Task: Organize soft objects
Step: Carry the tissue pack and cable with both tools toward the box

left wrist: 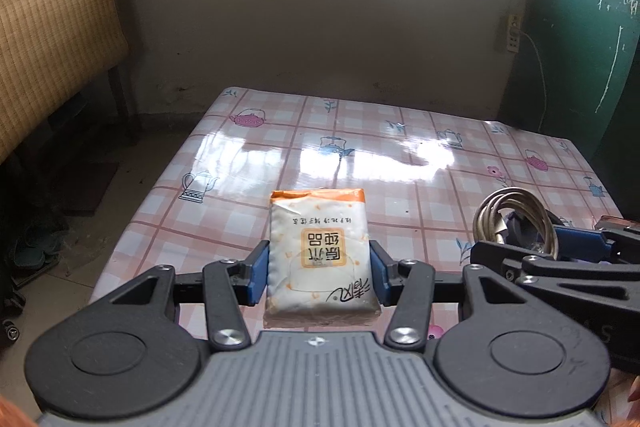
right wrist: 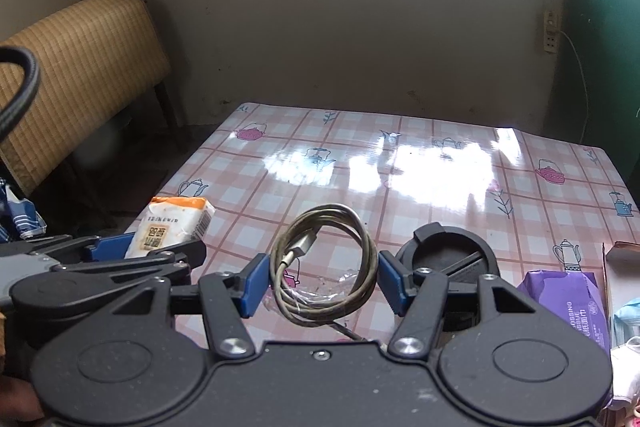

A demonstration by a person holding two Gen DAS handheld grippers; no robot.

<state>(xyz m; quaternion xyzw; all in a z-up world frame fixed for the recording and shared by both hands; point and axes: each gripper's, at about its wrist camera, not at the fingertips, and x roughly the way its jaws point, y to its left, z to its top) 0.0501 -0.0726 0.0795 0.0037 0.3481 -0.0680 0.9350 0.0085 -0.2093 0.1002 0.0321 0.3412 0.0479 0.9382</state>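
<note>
A white and orange tissue pack [left wrist: 318, 255] sits between the blue pads of my left gripper [left wrist: 319, 273], which touch its two sides; the pack is at the near left of the table. It also shows in the right wrist view [right wrist: 172, 227], held by the left gripper [right wrist: 132, 247]. A coiled grey cable [right wrist: 324, 267] lies on the table between the pads of my right gripper [right wrist: 323, 285], which stand apart from it, open. The cable [left wrist: 514, 223] and right gripper [left wrist: 560, 247] also show in the left wrist view.
The table has a glossy pink checked cloth [left wrist: 360, 155] with teapot prints. A black round object [right wrist: 452, 259] lies right of the cable. A purple tissue pack [right wrist: 568, 303] and a cardboard box [right wrist: 620, 267] are at the right edge. A woven chair [left wrist: 52, 43] stands left.
</note>
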